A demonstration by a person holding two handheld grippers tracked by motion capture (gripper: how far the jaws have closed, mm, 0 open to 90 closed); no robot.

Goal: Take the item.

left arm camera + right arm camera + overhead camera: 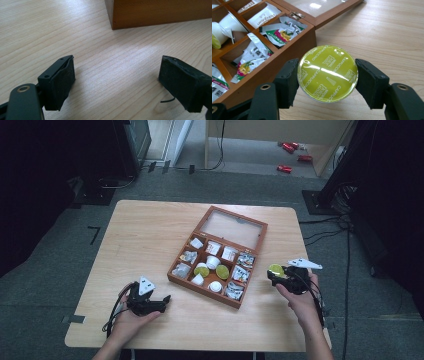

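In the high view, the right gripper (276, 272) is sitting at the right of the frame, just off the right side of the wooden box (203, 285), and its fingers are gripping a lime-green coffee capsule (275, 269) above the pale wooden counter (140, 240). In the right gripper view the same capsule (327, 73) is filling the centre of the frame, its foil lid facing the camera, and the two black fingers (287, 82) are pressing on its rim from either side, while the box (274, 67) is lying in the upper left of the frame with sachets (253, 56) showing in its compartments. The left gripper (159, 301) is resting in the lower left of the high view, near the bottom left corner of the box but apart from it, held in the person's left hand (131, 317). In the left gripper view its fingers (60, 80) are standing wide apart over bare counter (107, 62), with nothing between them, and a corner of the box (160, 12) is showing at the top of the frame. In the high view the box is lying open in the middle of the counter, its glass-paned lid (232, 227) folded back toward the upper part of the frame, and more green capsules (222, 271) and white cups (213, 262) are lying in its middle compartments.
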